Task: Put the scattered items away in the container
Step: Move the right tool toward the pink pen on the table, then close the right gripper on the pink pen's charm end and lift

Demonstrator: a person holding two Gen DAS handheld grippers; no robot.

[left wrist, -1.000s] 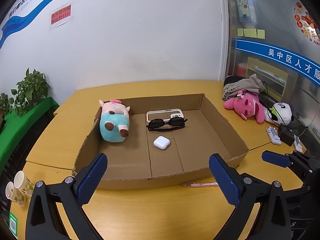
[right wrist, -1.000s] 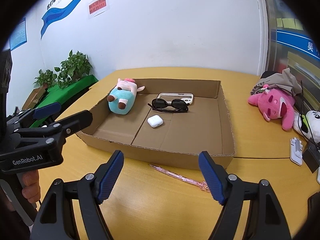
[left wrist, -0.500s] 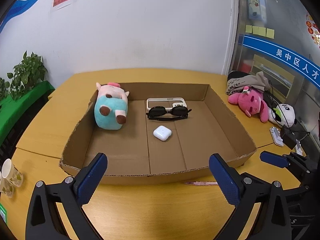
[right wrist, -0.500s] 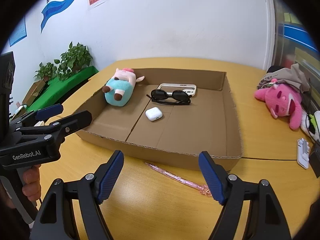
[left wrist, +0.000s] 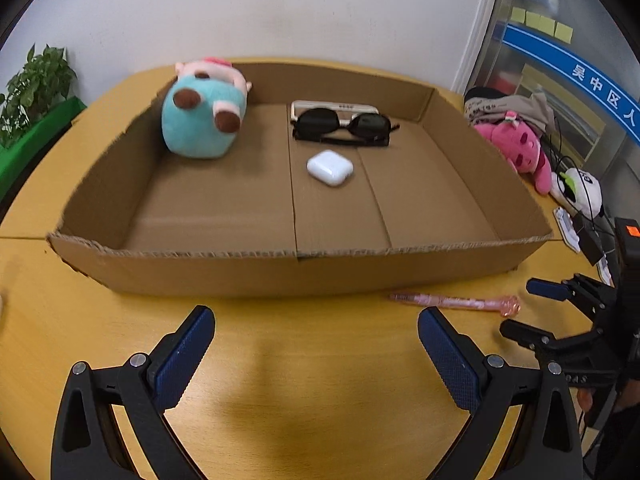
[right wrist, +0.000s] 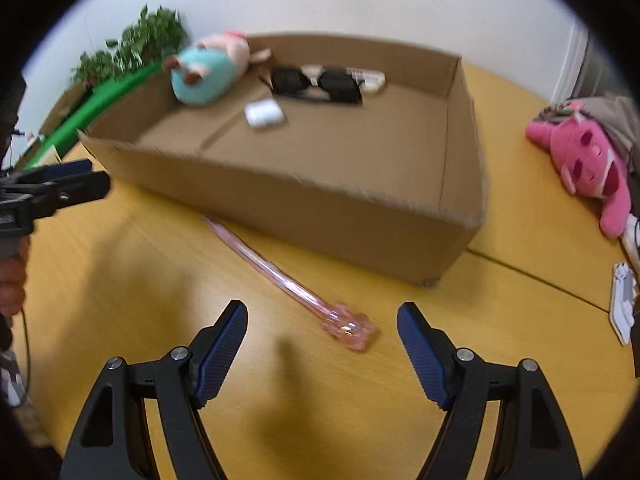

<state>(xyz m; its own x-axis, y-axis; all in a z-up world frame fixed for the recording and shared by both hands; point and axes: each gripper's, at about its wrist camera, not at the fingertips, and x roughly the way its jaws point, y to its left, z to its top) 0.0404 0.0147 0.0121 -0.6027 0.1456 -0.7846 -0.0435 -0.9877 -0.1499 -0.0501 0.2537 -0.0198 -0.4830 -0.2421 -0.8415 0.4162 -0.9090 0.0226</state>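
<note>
Above pink pen (right wrist: pixel 296 284), right gripper (right wrist: pixel 322 326) fingers wide — empty

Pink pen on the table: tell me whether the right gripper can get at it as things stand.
Probably yes. The pink pen lies on bare table outside the cardboard box, its capped end just ahead of the right gripper, whose jaws stand open and empty.

A cardboard box (left wrist: pixel 296 268) sits mid-table (left wrist: pixel 280 380). Inside it, a plush toy (left wrist: pixel 202 120) lies at 10 o'clock, sunglasses (left wrist: pixel 344 126) at 12 o'clock in front of a flat case (left wrist: pixel 334 105), and an earbud case (left wrist: pixel 330 167) just before them. A pen (left wrist: pixel 456 302) lies on the table outside the box's near wall, at 4 o'clock. More plush toys (left wrist: pixel 520 148) lie beyond the box at 3 o'clock
</note>
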